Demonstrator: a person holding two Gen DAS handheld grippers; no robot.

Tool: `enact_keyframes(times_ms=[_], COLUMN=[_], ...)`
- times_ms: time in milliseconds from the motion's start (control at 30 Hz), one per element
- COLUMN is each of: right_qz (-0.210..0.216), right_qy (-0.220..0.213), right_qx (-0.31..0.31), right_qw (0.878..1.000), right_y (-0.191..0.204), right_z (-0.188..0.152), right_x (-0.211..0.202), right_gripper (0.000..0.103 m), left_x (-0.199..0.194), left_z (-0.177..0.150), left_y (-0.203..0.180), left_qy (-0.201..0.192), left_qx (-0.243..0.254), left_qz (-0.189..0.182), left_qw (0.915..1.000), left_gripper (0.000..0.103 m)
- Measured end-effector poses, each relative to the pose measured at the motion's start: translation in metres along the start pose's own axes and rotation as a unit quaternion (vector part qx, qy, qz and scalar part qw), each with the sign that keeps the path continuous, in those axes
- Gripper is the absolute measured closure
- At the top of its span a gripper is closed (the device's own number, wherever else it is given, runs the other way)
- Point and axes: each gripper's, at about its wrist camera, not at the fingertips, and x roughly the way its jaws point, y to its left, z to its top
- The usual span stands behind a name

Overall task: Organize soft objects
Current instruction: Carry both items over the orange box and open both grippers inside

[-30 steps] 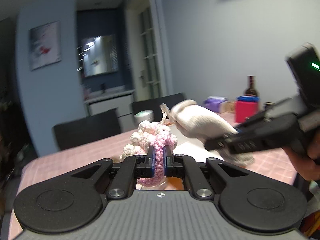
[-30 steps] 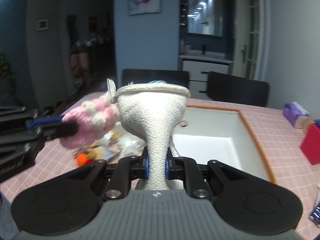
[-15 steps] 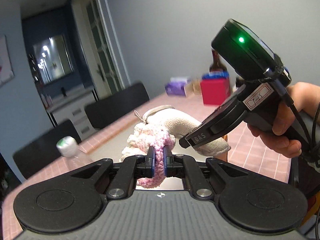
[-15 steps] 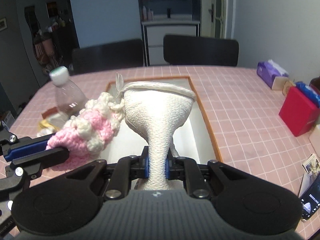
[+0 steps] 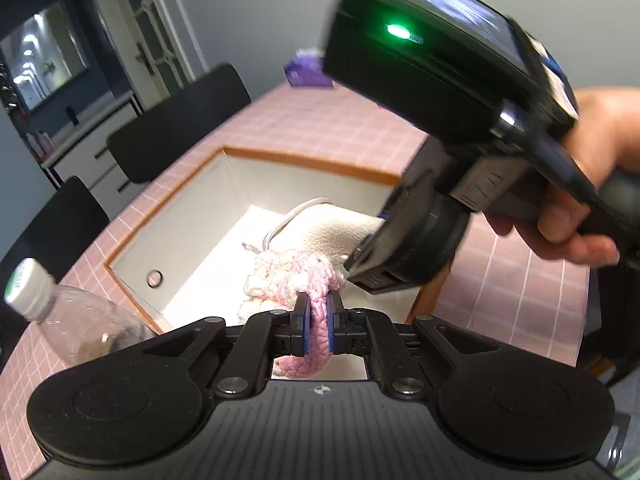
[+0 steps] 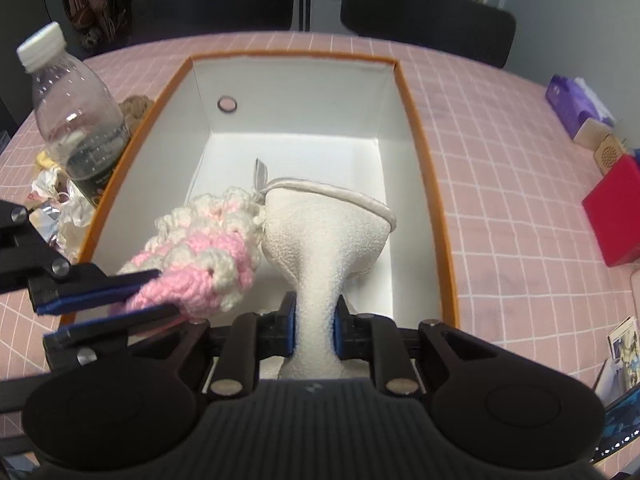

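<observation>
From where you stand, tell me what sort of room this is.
Probably a home dining room: a table under a pink checked cloth, black chairs pulled up to it, and a white cabinet by a glazed door behind.

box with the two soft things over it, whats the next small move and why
Probably lower both a little further, then open. The left gripper pinches the pink and white crochet piece and the right gripper, whose jaws have just been opening, has the white terry cloth between its pads. Both hang over the white inside of the orange-rimmed box, so a release should drop them in.
</observation>
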Motion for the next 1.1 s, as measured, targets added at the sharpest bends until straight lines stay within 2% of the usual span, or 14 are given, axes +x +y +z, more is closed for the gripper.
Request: enact_keyframes(times_ms=[233, 367, 467, 533, 600, 667, 767, 900, 1100], right_qz=[0.005, 0.004, 0.000, -0.002, -0.003, -0.002, -0.002, -0.001, -0.009], right_qy=[0.056, 0.086, 0.091, 0.092, 0.093, 0.092, 0.086, 0.073, 0.057], right_qx=[-0.014, -0.022, -0.035, -0.038, -0.038, -0.039, -0.038, -0.033, -0.036], right_qw=[0.998, 0.996, 0.995, 0.995, 0.995, 0.995, 0.996, 0.997, 0.998], right_y=[0.004, 0.009, 0.014, 0.013, 0.013, 0.016, 0.013, 0.013, 0.016], right_z=[0.010, 0.016, 0.018, 0.016, 0.016, 0.017, 0.015, 0.015, 0.015], right_x=[0.037, 0.058, 0.065, 0.066, 0.065, 0.065, 0.059, 0.046, 0.024], right_gripper=[0.083, 0.068, 0.064, 0.064, 0.058, 0.058, 0.056, 0.050, 0.048], left_x=[0.026, 0.036, 0.044, 0.046, 0.051, 0.052, 0.043, 0.029, 0.011], left_z=[-0.008, -0.012, -0.012, -0.013, -0.009, -0.001, -0.002, -0.004, -0.004], left_y=[0.007, 0.015, 0.022, 0.026, 0.032, 0.036, 0.033, 0.026, 0.024], left_qy=[0.053, 0.070, 0.079, 0.079, 0.079, 0.074, 0.059, 0.036, 0.012], left_qx=[0.008, -0.006, -0.011, -0.014, -0.019, -0.018, -0.013, -0.001, -0.004], left_qz=[-0.012, -0.018, -0.027, -0.027, -0.027, -0.020, -0.005, 0.018, 0.021], left_qw=[0.9985, 0.9974, 0.9965, 0.9964, 0.9963, 0.9969, 0.9982, 0.9992, 0.9997], left_gripper=[0.093, 0.089, 0.085, 0.083, 0.081, 0.070, 0.061, 0.058, 0.050])
